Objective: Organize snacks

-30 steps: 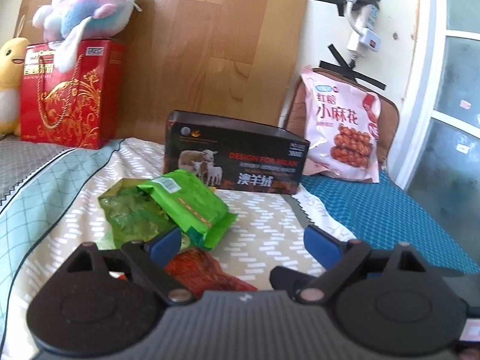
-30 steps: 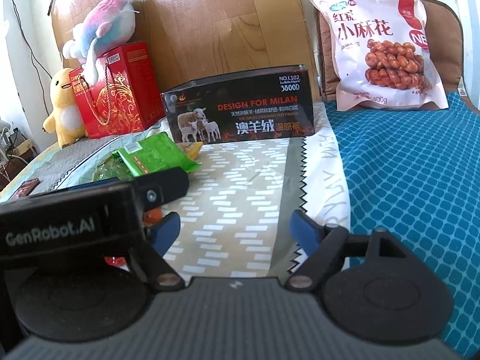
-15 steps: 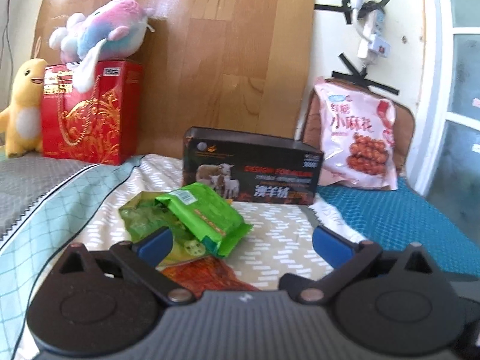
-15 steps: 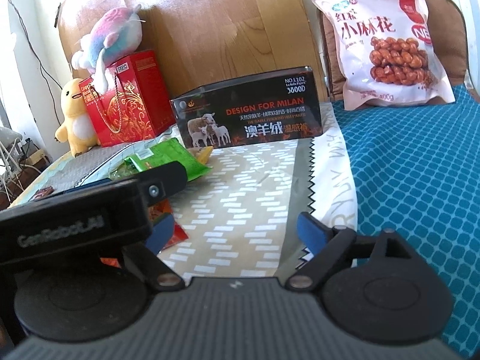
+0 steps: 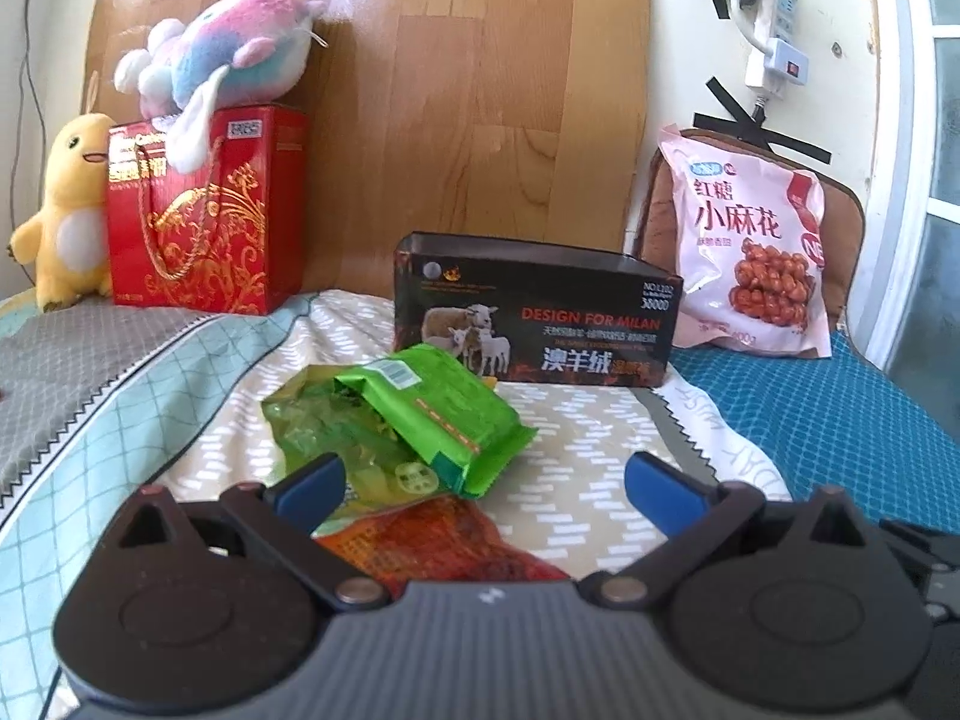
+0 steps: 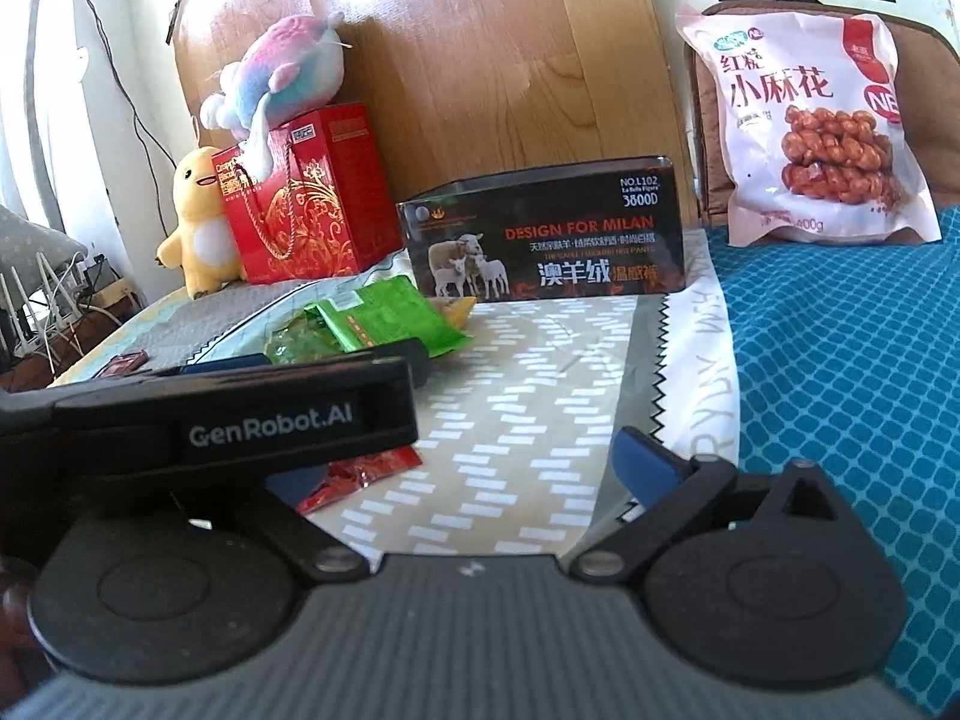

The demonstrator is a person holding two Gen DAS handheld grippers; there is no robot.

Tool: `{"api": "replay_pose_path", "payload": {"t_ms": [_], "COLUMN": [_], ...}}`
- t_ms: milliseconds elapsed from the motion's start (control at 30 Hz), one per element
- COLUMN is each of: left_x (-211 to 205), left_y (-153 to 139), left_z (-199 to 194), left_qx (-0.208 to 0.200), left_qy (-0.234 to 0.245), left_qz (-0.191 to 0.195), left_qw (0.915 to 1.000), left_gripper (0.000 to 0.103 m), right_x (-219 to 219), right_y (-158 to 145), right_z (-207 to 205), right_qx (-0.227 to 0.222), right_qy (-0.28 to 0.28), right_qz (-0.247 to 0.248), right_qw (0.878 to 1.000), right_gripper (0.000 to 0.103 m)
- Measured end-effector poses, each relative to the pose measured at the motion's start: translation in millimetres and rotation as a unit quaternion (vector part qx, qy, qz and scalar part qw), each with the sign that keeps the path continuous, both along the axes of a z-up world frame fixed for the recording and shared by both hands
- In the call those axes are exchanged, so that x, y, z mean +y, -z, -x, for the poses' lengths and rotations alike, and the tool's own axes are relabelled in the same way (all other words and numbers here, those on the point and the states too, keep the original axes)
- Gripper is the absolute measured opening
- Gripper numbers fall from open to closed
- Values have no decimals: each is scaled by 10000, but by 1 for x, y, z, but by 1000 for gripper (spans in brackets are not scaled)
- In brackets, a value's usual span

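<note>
- the left gripper (image 5: 483, 483) is being held wide apart, nothing between its blue pads, its jaws having just been opening.
- a green snack packet (image 5: 435, 414) is lying just ahead of it, a red packet (image 5: 438, 543) under its near end.
- the right gripper (image 6: 474, 468) is likewise spread, empty, its jaws having just been opening.
- an open black box (image 6: 543, 243) is standing further ahead, and a pink bag of twists (image 6: 804, 126) beyond to the right.

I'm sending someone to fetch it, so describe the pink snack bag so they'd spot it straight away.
Start at the wooden headboard and look right, to the brown cushion against the wall. The pink bag leans upright on it, the only big pale packet, picturing brown twisted pastries.
</note>
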State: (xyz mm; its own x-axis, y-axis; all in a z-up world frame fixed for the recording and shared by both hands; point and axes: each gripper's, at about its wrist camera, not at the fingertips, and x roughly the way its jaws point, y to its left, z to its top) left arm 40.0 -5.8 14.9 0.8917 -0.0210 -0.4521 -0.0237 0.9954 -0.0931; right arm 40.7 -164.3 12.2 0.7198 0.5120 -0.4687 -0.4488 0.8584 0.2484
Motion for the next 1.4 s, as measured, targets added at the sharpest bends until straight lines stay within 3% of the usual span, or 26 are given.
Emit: {"api": "replay_pose_path", "payload": {"t_ms": [267,433,567,600,700,833,867,933,1033,1133,1167,1200,1333,1400], "left_x": [3,27,48,52,57,58,57,55,43,22,10,1,-22,-26], "left_y": [-3,-26,-52,-55,-53,-30,-24,-19,-16,-2,1,0,2,0], "left_z": [3,-2,-39,-51,-80,-104,-106,-99,-85,-70,-57,-46,-8,8], "left_qx": [-84,-118,227,386,756,1366,1458,1356,1333,1798,1707,1640,1767,1802], "left_qy": [278,615,1038,1131,1170,1048,1071,966,1042,1483,1488,1564,2186,2451], "left_qz": [184,595,467,456,392,568,630,732,648,906,822,687,920,925], "left_qw": [9994,9963,9932,9918,9895,9834,9815,9833,9834,9682,9705,9716,9553,9481], "left_gripper": [103,103,101,96,87,38,37,37,35,26,25,25,26,34], "right_x": [-2,-12,-18,-15,6,41,49,58,46,20,11,2,-27,-40], "right_y": [1,1,-2,-4,-9,-9,-8,-6,-4,-4,-2,-2,-4,-3], "right_z": [-3,-9,-33,-40,-58,-76,-79,-81,-70,-50,-44,-34,7,24], "right_qx": [89,406,1103,1219,1281,1291,1258,1206,1185,1261,1394,1373,1200,1261], "right_qy": [127,195,117,36,-310,-619,-686,-611,-709,-702,-744,-793,-1030,-1065], "right_qz": [-6,-295,-926,-1004,-923,-620,-523,-194,-181,-210,-226,-282,-51,-81], "right_qw": [9999,9985,9895,9874,9870,9878,9883,9906,9903,9893,9872,9870,9874,9863], "right_gripper": [103,103,79,72,62,45,45,41,31,15,11,10,10,10]}}
